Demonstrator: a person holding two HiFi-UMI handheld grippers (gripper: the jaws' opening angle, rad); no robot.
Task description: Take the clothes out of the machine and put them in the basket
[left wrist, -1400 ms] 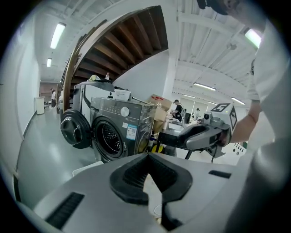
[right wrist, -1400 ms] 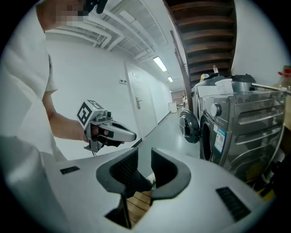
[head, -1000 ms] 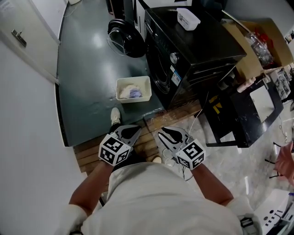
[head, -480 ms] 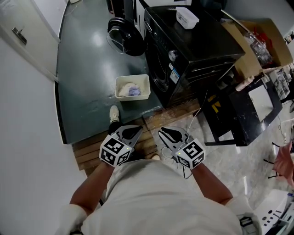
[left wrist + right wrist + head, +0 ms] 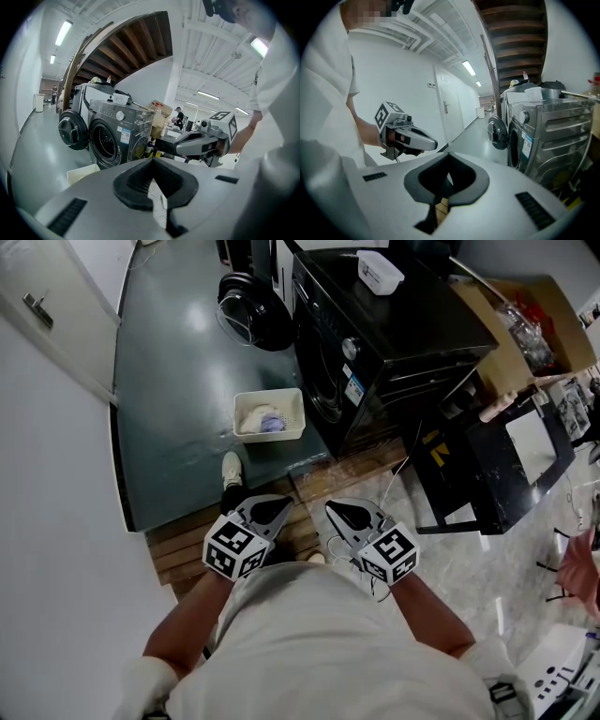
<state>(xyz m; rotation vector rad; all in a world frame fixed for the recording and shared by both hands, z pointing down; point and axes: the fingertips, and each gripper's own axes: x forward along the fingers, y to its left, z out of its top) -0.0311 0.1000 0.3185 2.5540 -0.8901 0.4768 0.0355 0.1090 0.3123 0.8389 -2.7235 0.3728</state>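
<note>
The black washing machine [image 5: 384,334] stands ahead with its round door [image 5: 246,307] swung open; the drum's inside is too dark to read. A white basket [image 5: 246,401] sits on the floor before it, with pale and lilac clothes [image 5: 266,424] inside. My left gripper [image 5: 267,510] is shut and empty, close to my body over the wooden pallet [image 5: 187,554]. Beside it, my right gripper [image 5: 351,515] has its jaws closing together with nothing between them. The left gripper view shows its own pads [image 5: 136,180] meeting, the machine [image 5: 119,136] and the basket [image 5: 80,172]. The right gripper view shows the machine [image 5: 543,136].
A small white tub [image 5: 379,272] rests on the machine's top. An open cardboard box [image 5: 530,324] and a black frame table [image 5: 487,488] stand to the right. My shoe [image 5: 232,471] is on the dark floor. A white cable [image 5: 342,549] lies near my feet. White wall with door [image 5: 42,315] on the left.
My right gripper's jaws have come together from wide open. Both hands stay in nearly the same place; the machine and basket have slid slightly up the head view.
</note>
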